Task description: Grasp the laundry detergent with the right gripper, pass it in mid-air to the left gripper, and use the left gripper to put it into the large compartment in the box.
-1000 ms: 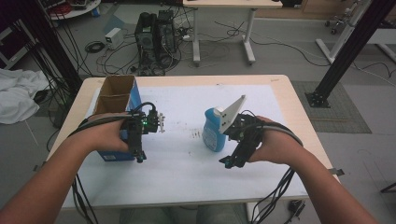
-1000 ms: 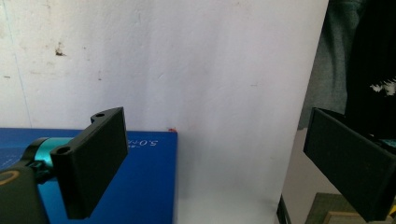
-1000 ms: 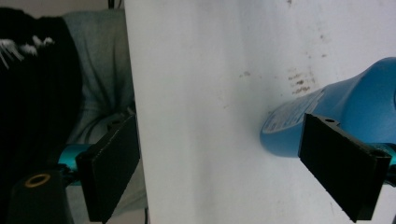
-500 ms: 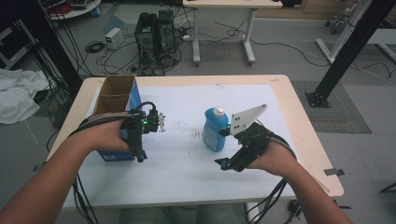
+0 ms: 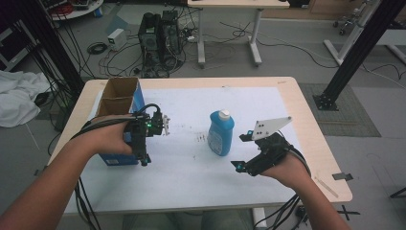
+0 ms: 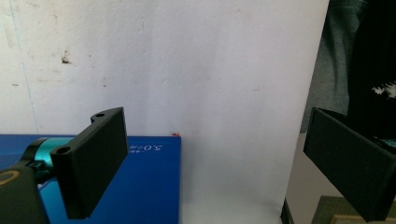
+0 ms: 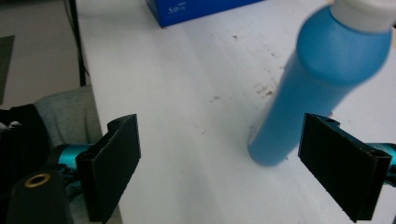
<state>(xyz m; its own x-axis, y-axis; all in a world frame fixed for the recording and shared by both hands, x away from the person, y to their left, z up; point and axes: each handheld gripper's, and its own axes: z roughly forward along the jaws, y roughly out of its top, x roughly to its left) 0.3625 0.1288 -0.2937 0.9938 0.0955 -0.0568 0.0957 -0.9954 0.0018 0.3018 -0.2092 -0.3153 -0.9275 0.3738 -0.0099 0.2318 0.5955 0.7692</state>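
A blue bottle [image 5: 221, 134] with a white cap stands upright on the white table top [image 5: 191, 182]. My right gripper [image 5: 242, 151] is open just to its right, a short gap away, with nothing held. In the right gripper view the bottle [image 7: 322, 88] is blurred and leans across the upper right, ahead of the open right gripper [image 7: 219, 168] and nearer its right jaw. My left gripper [image 5: 143, 154] is held against the right side of a blue cardboard box [image 5: 119, 103]. It is open, and the left gripper [image 6: 215, 163] has bare table between its jaws.
The box [image 6: 140, 186] is open at the top and stands at the table's left edge. Cables trail from both grippers over the front edge. A second desk [image 5: 230, 28], a computer tower [image 5: 158, 38] and black frame posts stand on the floor beyond the table.
My right gripper has let go of the bottle and drawn back to the right and toward the person. The bottle stays standing. The left gripper has not moved.
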